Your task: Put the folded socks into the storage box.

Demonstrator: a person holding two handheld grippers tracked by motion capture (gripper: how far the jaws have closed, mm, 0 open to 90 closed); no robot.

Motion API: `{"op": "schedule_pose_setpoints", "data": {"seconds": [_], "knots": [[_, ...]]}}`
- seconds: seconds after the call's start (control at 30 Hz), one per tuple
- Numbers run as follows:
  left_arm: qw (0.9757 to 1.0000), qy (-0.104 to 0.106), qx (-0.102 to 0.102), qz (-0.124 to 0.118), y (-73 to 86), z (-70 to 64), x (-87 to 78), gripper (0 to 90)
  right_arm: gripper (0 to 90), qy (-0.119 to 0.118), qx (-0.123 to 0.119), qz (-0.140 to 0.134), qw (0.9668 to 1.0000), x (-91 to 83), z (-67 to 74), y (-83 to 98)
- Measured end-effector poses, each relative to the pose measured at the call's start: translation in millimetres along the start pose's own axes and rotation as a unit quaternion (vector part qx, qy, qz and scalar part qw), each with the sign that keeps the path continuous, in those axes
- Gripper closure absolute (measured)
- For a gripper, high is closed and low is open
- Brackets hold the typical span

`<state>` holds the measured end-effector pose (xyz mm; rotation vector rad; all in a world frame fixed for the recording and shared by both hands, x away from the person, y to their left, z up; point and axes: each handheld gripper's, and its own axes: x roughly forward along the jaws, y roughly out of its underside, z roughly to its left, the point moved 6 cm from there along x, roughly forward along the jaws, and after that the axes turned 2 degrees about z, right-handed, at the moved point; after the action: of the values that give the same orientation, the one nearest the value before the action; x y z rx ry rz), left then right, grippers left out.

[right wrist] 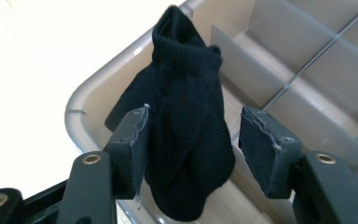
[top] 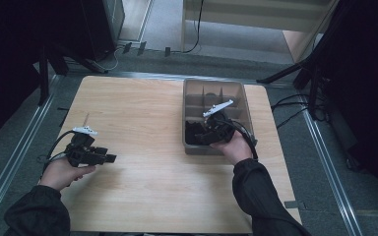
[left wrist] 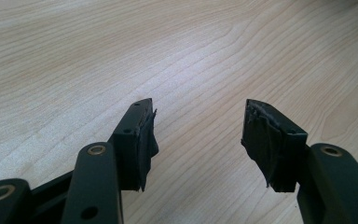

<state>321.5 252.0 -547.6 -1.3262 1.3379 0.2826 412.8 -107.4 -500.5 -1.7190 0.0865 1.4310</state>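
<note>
A black sock (right wrist: 186, 116) lies folded in the near left compartment of a grey divided bin (right wrist: 279, 32), one end draped up against the bin's corner. My right gripper (right wrist: 196, 112) hangs over it with its jaws spread wide either side of the sock; the right pad stands clear of the cloth. From above, the right gripper (top: 203, 133) reaches into the front of the bin (top: 249, 112), where the sock (top: 192, 132) is a dark lump. Over bare wood at the table's left, my left gripper (top: 109, 158) is open with nothing between its jaws (left wrist: 200, 105).
The bin stands at the right side of the wooden table (top: 142, 113), and its farther compartments have thin dividers. Beyond the table lie metal floor rails, cables and dark stands.
</note>
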Motion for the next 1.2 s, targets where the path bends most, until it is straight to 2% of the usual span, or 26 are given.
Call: {"op": "schedule_pose_setpoints", "data": {"seconds": [0.13, 0.2, 0.37, 0.53, 0.57, 0.7, 0.83, 1.03, 1.2], "knots": [[1.0, 0.0, -0.001, -0.001, 0.0, -0.4, -0.1, 42.8, 42.7, 0.005, -0.002, -0.015, 0.9999, -10.2, 1.0, -6.0], [1.0, -0.001, 0.001, -0.001, 0.0, -0.2, -0.3, 42.8, 45.1, 0.007, -0.007, -0.018, 0.9998, -14.3, 2.3, -9.4], [1.0, 0.0, 0.0, -0.002, -0.2, 0.0, -0.9, 42.8, 60.4, 0.016, -0.003, -0.026, 0.9995, -22.1, 4.3, -18.3], [1.0, -0.001, -0.001, -0.003, -0.2, 0.9, -1.3, 42.8, 87.0, 0.015, -0.004, -0.04, 0.9991, -27.4, 9.1, -27.4], [1.0, -0.001, -0.001, -0.003, -0.2, 0.7, -1.2, 42.8, 89.9, 0.013, -0.005, -0.04, 0.9991, -27.1, 10.7, -28.4], [1.0, 0.0, 0.0, -0.002, -0.1, -0.2, -0.8, 42.8, 90.0, 0.016, -0.014, -0.031, 0.9993, -19.4, 14.1, -29.1], [1.0, -0.001, 0.001, 0.0, 0.1, -0.2, -0.1, 42.8, 90.0, 0.025, -0.005, -0.01, 0.9996, -6.0, 5.1, -21.7], [1.0, -0.002, 0.002, 0.004, 0.5, 0.4, 0.8, 42.8, 90.0, 0.023, 0.003, 0.016, 0.9996, 11.6, 1.0, -7.2], [1.0, -0.003, 0.003, 0.004, 0.6, -0.1, 1.0, 42.7, 90.0, 0.017, 0.005, 0.022, 0.9996, 16.2, 1.3, -4.0]]}}
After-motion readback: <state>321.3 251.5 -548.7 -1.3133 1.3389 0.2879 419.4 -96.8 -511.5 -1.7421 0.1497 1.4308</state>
